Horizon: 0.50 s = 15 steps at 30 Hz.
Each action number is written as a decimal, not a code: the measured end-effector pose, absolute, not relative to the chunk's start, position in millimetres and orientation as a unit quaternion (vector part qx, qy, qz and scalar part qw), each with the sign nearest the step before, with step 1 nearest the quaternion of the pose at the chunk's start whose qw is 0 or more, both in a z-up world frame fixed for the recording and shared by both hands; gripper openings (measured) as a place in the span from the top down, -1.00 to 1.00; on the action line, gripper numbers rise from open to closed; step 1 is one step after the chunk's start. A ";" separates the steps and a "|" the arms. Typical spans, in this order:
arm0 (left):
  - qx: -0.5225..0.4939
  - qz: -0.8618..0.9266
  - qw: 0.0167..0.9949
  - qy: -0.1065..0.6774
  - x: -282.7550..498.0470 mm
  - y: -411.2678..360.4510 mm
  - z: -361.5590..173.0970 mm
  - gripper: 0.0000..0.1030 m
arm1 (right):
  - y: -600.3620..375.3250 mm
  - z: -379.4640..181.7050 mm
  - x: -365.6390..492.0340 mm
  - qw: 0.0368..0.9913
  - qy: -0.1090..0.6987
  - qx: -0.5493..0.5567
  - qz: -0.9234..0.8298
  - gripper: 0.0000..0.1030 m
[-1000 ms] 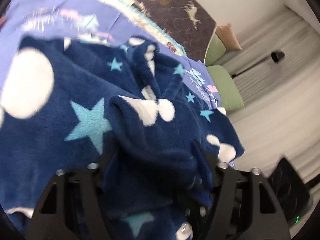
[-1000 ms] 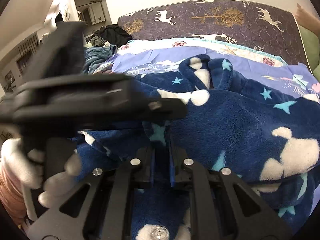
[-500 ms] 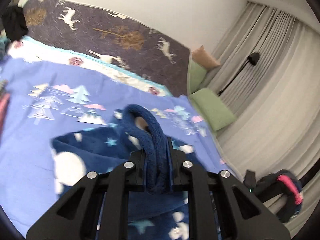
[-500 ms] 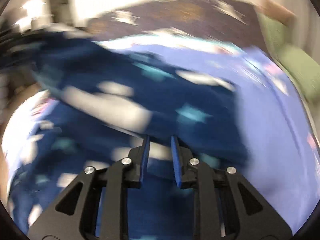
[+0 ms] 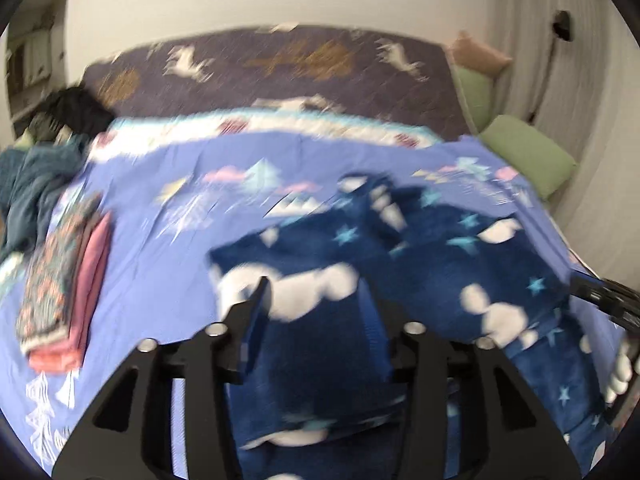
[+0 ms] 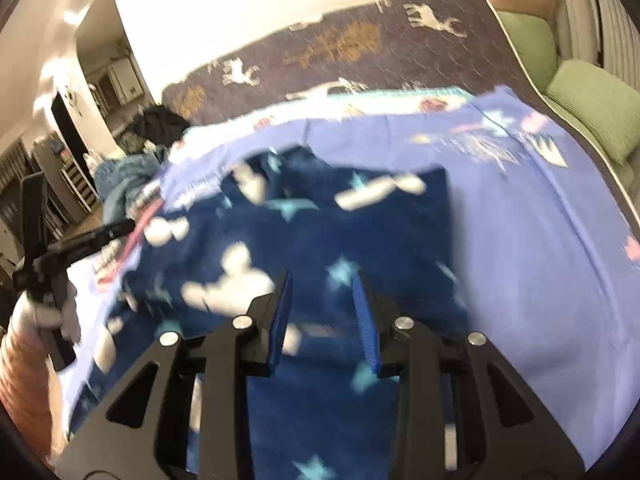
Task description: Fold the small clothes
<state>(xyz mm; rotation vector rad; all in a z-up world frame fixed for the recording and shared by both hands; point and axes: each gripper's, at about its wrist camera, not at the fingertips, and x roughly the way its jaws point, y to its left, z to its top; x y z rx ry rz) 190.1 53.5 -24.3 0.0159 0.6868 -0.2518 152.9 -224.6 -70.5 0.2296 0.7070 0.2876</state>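
A navy fleece garment with white clouds and pale blue stars lies spread on the lilac-blue sheet. My left gripper hovers over the garment's near left part. Its jaws are opening, and the fleece lies below them, untouched by the pads. My right gripper hangs over the same garment with its jaws opening too, gripping nothing. The left gripper also shows at the left edge of the right wrist view, in a white-gloved hand. Both views are motion-blurred.
A stack of folded clothes sits on the sheet at the left. A teal garment heap and a black garment lie beyond it. Green pillows line the right side, and a dark deer-print quilt covers the far end.
Half a second ago the left gripper was shut on a raised fold of fleece; now its jaws stand apart and the fleece lies flat. The right jaws have widened too. Both cameras have risen and turned.
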 end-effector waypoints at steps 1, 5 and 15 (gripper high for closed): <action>0.017 -0.132 0.931 0.339 190.2 43.2 -27.7 -0.09 | -219.7 -76.9 162.2 0.917 0.358 0.113 0.135 0.36; 0.059 -0.127 0.892 0.430 206.6 25.6 -88.5 -0.13 | -216.6 -129.1 182.9 0.888 0.439 0.105 0.084 0.44; -0.015 -0.185 0.912 0.367 225.1 38.4 -32.7 -0.18 | -210.9 -67.2 209.6 0.906 0.388 0.108 0.129 0.18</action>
